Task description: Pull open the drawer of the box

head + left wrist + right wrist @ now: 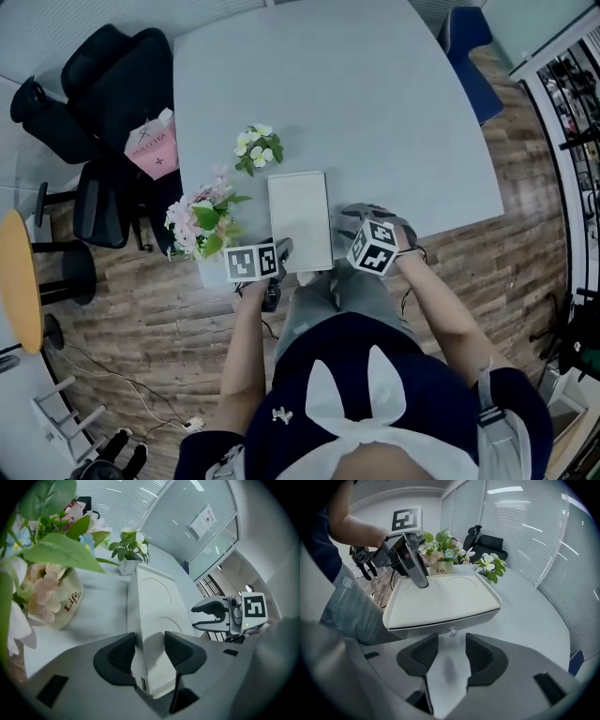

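A flat white box [300, 220] lies on the grey table [375, 112] near its front edge. Its near left corner [147, 634] sits between the pads of my left gripper [150, 641], which stands open; the left pad is close against the side wall, and a shadowed gap shows at the right pad. In the right gripper view the drawer front [445, 620] looks shut, with a small clear knob [452, 631] just ahead of my right gripper [452, 641]. That gripper is open with nothing between its pads. In the head view the left gripper [279, 251] and right gripper [349, 223] flank the box.
A pot of pink flowers [202, 225] stands just left of the box, and a small white-flowered plant [258, 148] stands behind it. Beyond the table's left edge are a black office chair [112, 84] and a pink bag [153, 148]. A blue chair [473, 56] stands at the far right.
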The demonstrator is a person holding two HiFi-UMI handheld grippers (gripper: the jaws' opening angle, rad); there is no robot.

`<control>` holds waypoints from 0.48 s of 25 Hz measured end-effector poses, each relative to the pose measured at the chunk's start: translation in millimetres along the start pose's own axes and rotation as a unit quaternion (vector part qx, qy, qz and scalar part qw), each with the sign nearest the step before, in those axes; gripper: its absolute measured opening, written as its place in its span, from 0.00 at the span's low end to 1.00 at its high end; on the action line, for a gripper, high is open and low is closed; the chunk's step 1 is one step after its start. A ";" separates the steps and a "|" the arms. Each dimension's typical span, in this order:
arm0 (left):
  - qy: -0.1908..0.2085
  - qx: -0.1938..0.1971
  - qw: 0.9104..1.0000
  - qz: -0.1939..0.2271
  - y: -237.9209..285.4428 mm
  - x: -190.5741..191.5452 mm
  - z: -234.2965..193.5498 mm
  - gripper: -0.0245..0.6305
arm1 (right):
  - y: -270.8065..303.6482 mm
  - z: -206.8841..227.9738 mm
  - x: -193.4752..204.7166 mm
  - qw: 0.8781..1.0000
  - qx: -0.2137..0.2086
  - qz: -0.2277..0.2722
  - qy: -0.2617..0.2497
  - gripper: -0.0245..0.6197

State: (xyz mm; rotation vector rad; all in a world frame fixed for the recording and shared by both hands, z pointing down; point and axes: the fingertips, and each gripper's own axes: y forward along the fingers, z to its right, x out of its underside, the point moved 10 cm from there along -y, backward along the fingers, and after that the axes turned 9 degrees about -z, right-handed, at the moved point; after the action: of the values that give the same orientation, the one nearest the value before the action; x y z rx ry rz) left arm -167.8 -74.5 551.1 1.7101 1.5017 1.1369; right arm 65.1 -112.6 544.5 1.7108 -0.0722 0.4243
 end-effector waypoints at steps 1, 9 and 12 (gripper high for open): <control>0.001 -0.006 1.000 0.003 -0.9 0.3 1.6 0.36 | 1.9 1.3 -0.7 1.000 -0.004 -0.003 -0.008 0.33; -0.017 -0.014 1.000 -0.003 0.1 -0.1 2.7 0.35 | 19.1 10.6 -5.2 0.999 -0.024 -0.009 -0.046 0.31; -0.019 -0.014 1.000 -0.017 0.0 -3.1 2.8 0.35 | 25.0 14.5 -7.8 0.998 -0.033 -0.012 -0.055 0.29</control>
State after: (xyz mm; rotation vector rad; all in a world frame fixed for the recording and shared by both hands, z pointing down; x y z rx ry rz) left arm -165.3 -77.2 549.2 1.6726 1.4791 1.0981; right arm 54.2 -132.8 563.7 1.6669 -0.1435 0.3060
